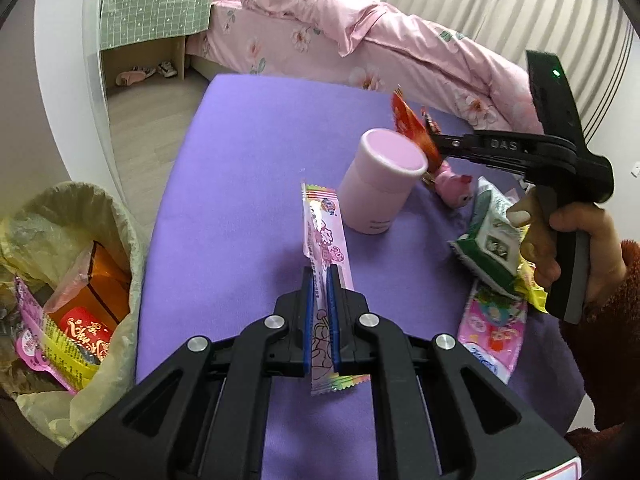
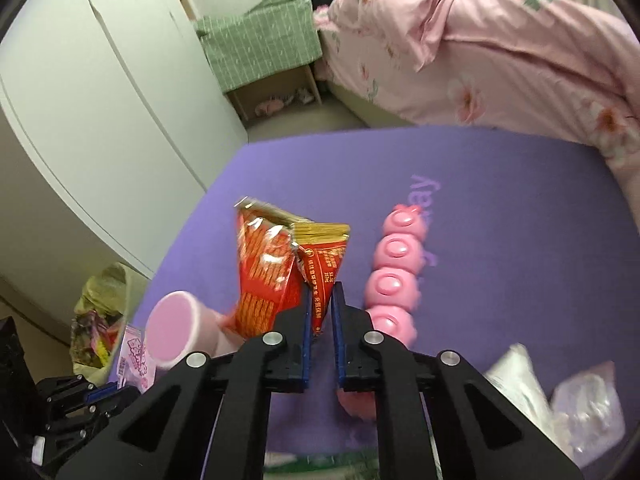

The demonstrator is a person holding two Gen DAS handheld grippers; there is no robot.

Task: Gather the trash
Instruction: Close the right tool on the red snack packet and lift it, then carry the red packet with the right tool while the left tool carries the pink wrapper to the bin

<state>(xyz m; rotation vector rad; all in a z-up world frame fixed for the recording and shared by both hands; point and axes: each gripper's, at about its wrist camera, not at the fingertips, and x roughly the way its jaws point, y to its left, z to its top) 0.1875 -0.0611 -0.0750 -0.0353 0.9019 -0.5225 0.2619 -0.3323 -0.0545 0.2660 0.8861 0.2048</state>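
On the purple surface (image 1: 248, 168): wrappers are lying beside a pale pink cup (image 1: 380, 184), with a lined trash bin (image 1: 100, 216) sitting off its left edge.
Left gripper (image 1: 320, 280): its jaws are clamping a long pink candy wrapper (image 1: 324, 232), printed with cartoon art and crimped rainbow-foil ends, and holding it above the near middle of the surface.
Right gripper (image 2: 321, 300): a hand (image 1: 576, 240) is squeezing its handle, and its jaws are pinching a crinkled red snack wrapper (image 2: 280, 268) with gold seams and yellow print, lifted just right of the cup.
Pink toy (image 2: 394, 272): a row of pig-faced beads is lying on the surface to the right of the red wrapper; its near end is hiding behind the jaws.
Green packet (image 1: 492, 236): it is resting on a pink packet (image 1: 492, 336) at the right, partly covered by the hand.
Bin contents: orange, red and pink wrappers are showing; the rest is cut off by the frame.
Hard to make out: pale bags (image 2: 560, 400) at the near right are blurring.
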